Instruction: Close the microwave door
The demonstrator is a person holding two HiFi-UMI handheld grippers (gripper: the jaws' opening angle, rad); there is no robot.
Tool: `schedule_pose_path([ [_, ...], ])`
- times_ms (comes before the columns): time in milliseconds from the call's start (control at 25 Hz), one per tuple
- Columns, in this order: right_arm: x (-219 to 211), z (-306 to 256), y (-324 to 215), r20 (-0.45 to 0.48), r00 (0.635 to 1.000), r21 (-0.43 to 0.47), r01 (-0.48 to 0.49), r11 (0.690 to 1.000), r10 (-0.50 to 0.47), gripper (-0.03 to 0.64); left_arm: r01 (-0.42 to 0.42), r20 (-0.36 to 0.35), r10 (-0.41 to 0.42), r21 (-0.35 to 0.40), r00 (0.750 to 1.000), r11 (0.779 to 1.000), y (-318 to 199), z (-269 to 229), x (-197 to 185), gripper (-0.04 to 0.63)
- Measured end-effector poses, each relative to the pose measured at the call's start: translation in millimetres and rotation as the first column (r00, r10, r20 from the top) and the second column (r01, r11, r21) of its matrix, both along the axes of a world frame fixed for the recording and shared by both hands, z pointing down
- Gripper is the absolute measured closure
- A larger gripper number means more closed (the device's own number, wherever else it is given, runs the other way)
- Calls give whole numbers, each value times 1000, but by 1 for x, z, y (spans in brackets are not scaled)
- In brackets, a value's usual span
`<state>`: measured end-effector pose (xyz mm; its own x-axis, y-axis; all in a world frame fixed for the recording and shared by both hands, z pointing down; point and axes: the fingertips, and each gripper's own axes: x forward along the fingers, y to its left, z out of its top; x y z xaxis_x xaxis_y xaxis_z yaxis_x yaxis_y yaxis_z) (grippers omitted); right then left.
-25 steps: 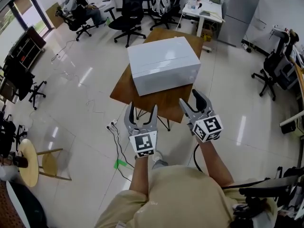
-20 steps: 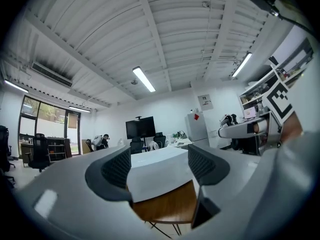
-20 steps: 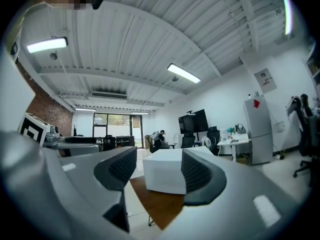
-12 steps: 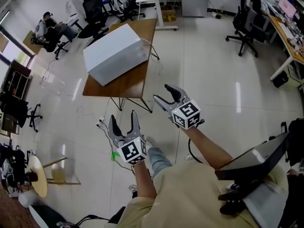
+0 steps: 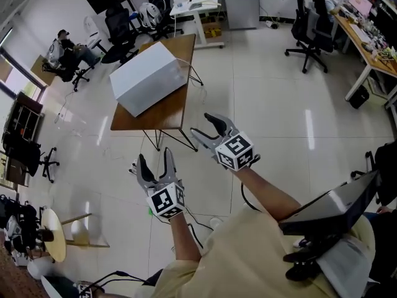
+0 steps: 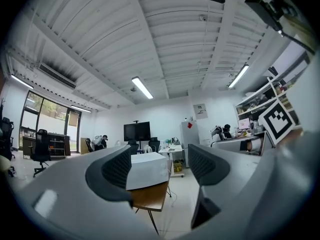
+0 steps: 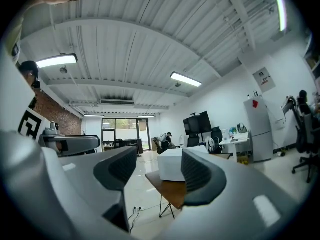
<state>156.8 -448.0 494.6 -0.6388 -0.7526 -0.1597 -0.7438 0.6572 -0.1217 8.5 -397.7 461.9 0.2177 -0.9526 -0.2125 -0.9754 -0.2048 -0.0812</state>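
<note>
Tiled office, probable microwave point(image 5: 149, 76) on table point(image 5: 170, 113); left hand-held gripper point(image 5: 153, 156), right hand-held gripper point(image 5: 200, 123) spread.

A wooden table point(image 5: 166, 113) stands ahead of both pairs of jaws, well apart from them. Black office chairs point(image 5: 308, 27) sit far beyond the jaws of the right gripper point(image 5: 202, 124), off to their right (a round stool point(image 5: 53, 233) stands back and left of the jaws of the left gripper point(image 5: 153, 156)).
</note>
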Motion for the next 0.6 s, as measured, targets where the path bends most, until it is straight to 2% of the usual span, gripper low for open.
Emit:
schedule_pose_path([
  [160,-23,-6,20,-1,1000,38,-18,999,18,348,-13,8,13,4,1000,1000,18,7,-29,258],
  [520,-115,7,44,-43,999,62,-4,998,7,348,-1,-7,1,9,1000,1000,33,29,-124,258],
  [600,-127,3,44,-53,999,68,2,998,2,348,3,-11,-3,15,1000,1000,33,27,-134,258],
])
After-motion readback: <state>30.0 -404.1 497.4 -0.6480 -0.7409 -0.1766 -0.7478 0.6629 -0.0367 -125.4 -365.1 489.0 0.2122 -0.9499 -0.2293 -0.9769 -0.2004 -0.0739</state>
